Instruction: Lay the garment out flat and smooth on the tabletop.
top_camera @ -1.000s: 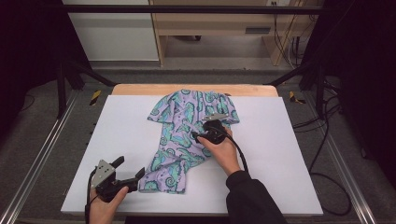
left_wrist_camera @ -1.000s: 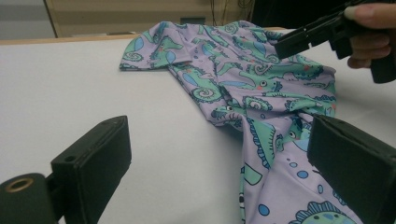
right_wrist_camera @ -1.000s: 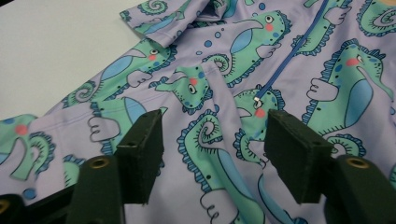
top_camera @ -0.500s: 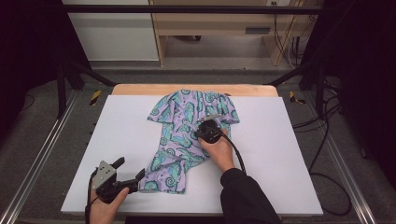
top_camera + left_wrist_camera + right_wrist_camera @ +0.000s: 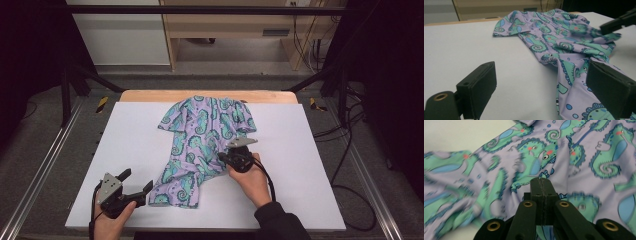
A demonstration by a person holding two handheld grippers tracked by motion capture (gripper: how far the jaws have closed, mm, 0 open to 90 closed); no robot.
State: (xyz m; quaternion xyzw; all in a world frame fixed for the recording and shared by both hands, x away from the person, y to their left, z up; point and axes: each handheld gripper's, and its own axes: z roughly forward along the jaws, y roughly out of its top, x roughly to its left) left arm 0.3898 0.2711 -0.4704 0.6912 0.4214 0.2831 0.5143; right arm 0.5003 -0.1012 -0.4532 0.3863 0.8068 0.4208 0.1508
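1. A lilac, short-sleeved child's shirt printed with green seahorses [image 5: 202, 142] lies rumpled on the white tabletop [image 5: 130, 135], collar toward the far edge, hem close to the near edge, roughly midway between the side edges.
2. The right tongs [image 5: 223, 157], having just closed, stand pressed together at the shirt's right side; the right gripper view shows the black pads [image 5: 541, 195] meeting flat over the fabric, apparently pinching a fold, though the cloth between them is hidden.
3. The left tongs [image 5: 137, 184] rest spread wide near the near-left corner, one pad [image 5: 477, 86] over bare tabletop, the other beside the hem, gripping nothing.
4. To do this step well, the right pinch probably ought to hold only the top layer and draw it level and slowly, so the bunched middle flattens rather than drags.
5. The left tongs would do best to close on the hem corner and anchor it.
6. The smooth surface offers little friction, so the shirt may slide.
7. A wooden strip [image 5: 150, 96] edges the far side; beyond are pale cabinets [image 5: 225, 25], cables [image 5: 350, 150] and dark floor.
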